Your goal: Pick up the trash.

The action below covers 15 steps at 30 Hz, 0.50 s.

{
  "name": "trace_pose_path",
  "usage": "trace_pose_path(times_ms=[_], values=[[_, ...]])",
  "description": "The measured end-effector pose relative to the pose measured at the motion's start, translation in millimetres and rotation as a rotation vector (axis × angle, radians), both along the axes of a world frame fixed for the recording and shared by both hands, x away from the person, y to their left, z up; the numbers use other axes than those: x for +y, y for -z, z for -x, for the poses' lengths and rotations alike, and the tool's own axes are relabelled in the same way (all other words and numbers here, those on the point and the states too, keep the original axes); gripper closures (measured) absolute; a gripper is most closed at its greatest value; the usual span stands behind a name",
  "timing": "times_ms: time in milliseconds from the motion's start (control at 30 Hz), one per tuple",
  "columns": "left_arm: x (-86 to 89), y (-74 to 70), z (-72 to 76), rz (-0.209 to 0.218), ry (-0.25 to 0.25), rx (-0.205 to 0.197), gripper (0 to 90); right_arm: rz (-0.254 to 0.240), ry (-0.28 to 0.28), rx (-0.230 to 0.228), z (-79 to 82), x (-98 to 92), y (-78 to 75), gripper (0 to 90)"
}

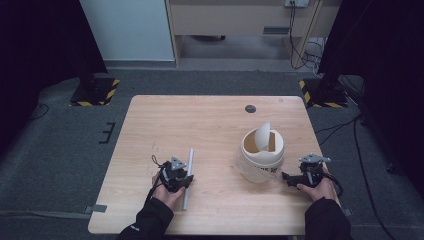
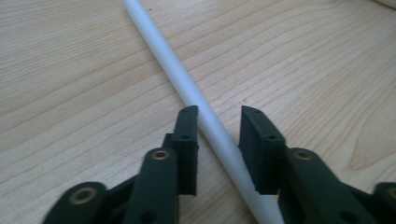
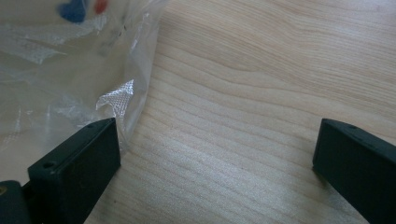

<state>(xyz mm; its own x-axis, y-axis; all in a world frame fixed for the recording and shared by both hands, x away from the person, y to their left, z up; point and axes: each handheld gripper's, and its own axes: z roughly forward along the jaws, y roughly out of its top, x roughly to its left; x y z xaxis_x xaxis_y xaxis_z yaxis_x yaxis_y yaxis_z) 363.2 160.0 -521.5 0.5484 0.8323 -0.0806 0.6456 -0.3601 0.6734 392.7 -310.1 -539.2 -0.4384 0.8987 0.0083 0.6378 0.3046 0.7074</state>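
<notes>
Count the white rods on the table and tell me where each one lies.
1. The white rod lies on the table at its near left, running between the open jaws of the left claw. None seems hidden.

No readable text, label or number anywhere.

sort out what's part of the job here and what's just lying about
In the job, judging by the grippers:
left gripper, jaws either side of the white rod
right gripper, open beside the clear plastic bag lining the small bin

Lying about:
dark round spot on the table
</notes>
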Motion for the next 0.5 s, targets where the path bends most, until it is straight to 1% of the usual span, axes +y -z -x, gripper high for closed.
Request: trace_pose_path(times_ms=[67,133,267,333,433,500], values=[[2.0,0.2,0.0,0.011,-0.005,0.005,73.9,-0.001,0.0,0.0,0.1,-0.2,-0.1,1.6],[3.2,0.2,0.3,0.013,0.001,0.007,78.8,-0.004,0.003,-0.003,0.7,-0.7,-0.3,3.3],[2.8,-1.2,1.0,0.009,0.013,0.009,79.3,-0.009,0.016,-0.022,2.7,-2.8,-0.9,10.5],[2.9,-4.3,1.6,0.015,0.017,-0.005,79.3,-0.012,0.025,-0.026,3.3,-5.2,-2.0,15.5],[4.4,-12.0,2.7,0.044,0.018,-0.038,79.3,-0.028,0.035,-0.021,3.9,-8.2,-3.5,19.4],[5.9,-18.3,3.6,0.071,0.016,-0.062,79.2,-0.027,0.038,-0.018,4.4,-9.6,-4.1,20.6]])
